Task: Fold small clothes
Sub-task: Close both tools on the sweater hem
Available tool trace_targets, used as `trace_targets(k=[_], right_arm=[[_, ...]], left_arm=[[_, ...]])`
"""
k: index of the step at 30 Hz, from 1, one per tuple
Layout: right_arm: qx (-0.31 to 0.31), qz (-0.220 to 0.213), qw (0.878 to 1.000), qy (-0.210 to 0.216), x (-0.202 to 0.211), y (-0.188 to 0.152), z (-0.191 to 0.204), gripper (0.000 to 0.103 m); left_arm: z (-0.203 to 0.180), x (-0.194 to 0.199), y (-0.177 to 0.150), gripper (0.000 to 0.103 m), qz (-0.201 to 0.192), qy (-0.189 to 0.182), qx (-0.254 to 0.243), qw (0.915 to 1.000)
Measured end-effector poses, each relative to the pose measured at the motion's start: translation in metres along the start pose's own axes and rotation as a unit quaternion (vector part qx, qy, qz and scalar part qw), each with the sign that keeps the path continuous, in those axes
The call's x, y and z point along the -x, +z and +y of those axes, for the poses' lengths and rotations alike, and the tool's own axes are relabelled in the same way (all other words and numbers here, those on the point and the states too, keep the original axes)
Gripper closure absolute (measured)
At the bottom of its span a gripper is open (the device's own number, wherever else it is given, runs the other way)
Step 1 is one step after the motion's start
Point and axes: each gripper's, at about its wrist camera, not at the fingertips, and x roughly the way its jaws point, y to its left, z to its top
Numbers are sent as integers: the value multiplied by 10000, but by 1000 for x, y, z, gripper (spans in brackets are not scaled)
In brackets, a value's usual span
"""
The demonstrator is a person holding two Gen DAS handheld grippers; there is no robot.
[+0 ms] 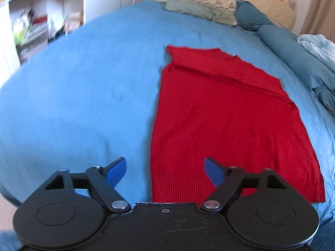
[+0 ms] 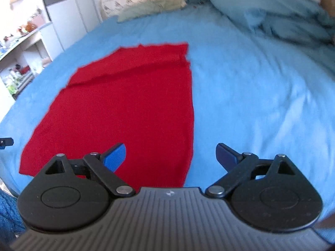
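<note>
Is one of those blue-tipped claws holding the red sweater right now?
No, the red sweater lies flat on the blue bedsheet, and both pairs of fingers stand open with nothing pinched.

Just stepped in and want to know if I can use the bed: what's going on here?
A person is folding small clothes with a handheld gripper in each hand. A red knit garment lies flat on the blue bedsheet, its sides apparently already folded in. The left gripper and the right gripper are both open and empty, hanging over its near hem corners. Neither touches the fabric. More bedding is piled at the far end.
</note>
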Motion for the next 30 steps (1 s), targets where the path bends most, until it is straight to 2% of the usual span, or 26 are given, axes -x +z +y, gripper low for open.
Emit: trace_targets(k=[4, 6, 9, 14, 20, 22, 23, 27, 28, 30], right_arm=[[-105, 139, 9997, -178, -15, -21, -2, 0], [-266, 177, 9993, -184, -20, -28, -6, 4], [-304, 299, 9987, -261, -27, -33, -9, 14], [-129, 343, 9988, -337, -30, -36, -6, 20], [66, 396, 9989, -226, -32, -39, 5, 40], [108, 414, 9990, -150, -32, -40, 8, 50], [117, 416, 9990, -125, -32, -40, 8, 51], [88, 406, 9991, -75, -33, -41, 8, 57], [52, 407, 9992, -39, -33, -41, 7, 62], [-7, 408, 9992, 5, -32, -41, 6, 69]], left_arm=[[0, -11, -17, 35, 88, 157, -187, 9997], [0, -17, -24, 38, 139, 182, -294, 9993], [1, -24, -36, 48, 274, 182, -391, 9987], [0, -26, -41, 51, 220, 171, -530, 9982], [-1, -30, -42, 54, 202, 162, -592, 9979], [-3, -29, -43, 59, 196, 140, -610, 9978], [-4, -29, -43, 61, 195, 124, -620, 9978], [-6, -29, -43, 76, 215, 56, -667, 9975], [-7, -29, -44, 84, 227, 32, -683, 9974], [-8, -29, -44, 92, 250, 17, -711, 9972]])
